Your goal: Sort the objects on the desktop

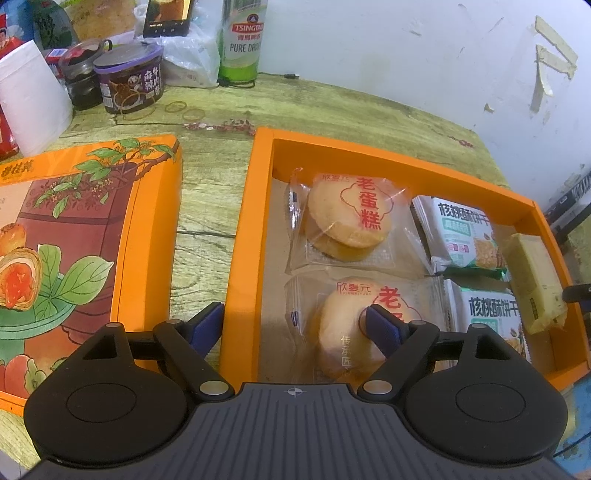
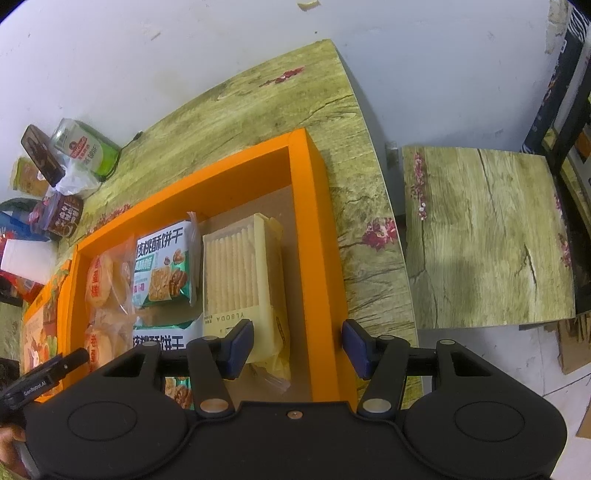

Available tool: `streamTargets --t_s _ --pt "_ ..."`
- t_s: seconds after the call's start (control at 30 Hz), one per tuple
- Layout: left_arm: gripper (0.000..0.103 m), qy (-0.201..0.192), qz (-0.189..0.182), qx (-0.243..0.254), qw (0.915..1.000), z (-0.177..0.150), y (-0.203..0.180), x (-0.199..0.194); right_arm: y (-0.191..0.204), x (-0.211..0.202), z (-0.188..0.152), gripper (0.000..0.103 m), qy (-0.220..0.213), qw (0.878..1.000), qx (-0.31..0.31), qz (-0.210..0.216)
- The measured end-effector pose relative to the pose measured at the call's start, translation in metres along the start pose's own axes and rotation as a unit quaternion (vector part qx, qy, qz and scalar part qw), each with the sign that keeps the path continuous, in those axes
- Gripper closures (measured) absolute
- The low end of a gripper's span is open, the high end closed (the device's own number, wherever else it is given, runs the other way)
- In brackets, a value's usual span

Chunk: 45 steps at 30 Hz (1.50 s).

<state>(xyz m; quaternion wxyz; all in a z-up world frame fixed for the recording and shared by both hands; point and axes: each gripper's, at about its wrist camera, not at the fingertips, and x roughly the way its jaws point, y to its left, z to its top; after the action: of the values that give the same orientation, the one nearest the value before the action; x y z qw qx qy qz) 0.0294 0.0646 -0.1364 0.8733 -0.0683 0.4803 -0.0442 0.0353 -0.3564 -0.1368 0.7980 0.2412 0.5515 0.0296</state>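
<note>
- Left tongs (image 1: 295,321): jaws apart, nothing clamped; left pad sits outside the orange box's left wall, right pad over the near egg cake, contact not clear
- Right tongs (image 2: 297,349): jaws apart, nothing clamped; left pad just beside the cracker pack's near end, right pad outside the box's right wall
- Orange box (image 1: 240,258), open, centre of the left wrist view on the desk (image 1: 207,184)
- In the box: far egg cake (image 1: 347,218) and near egg cake (image 1: 347,332) in clear wrappers down the left column; two walnut biscuit packs (image 1: 465,236) just to their right; cracker pack (image 2: 243,280) along the right wall
- Box lid (image 1: 74,251), printed face up, lower left of the left wrist view, beside the box, gap of bare desk between
- Upper left of the left wrist view: beer can (image 1: 242,40), purple-lidded tub (image 1: 129,83), white paper roll (image 1: 29,103), phone (image 1: 168,16)
- Right wrist view, right side: separate stool-like surface (image 2: 487,236), same wood print
</note>
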Motion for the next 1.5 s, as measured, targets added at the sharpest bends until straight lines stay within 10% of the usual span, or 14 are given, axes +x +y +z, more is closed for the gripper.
streamTargets --t_s 0.7,1.5 --pt "0.002 -0.049 0.067 0.03 0.9961 0.015 -0.018 -0.063 0.016 -0.032 -0.001 0.02 -0.052 0.997 -0.046 -0.018" --pt "0.0 -0.065 -0.004 0.029 0.9975 0.05 0.05 -0.095 0.152 -0.065 -0.019 0.016 -0.088 0.985 -0.126 -0.083"
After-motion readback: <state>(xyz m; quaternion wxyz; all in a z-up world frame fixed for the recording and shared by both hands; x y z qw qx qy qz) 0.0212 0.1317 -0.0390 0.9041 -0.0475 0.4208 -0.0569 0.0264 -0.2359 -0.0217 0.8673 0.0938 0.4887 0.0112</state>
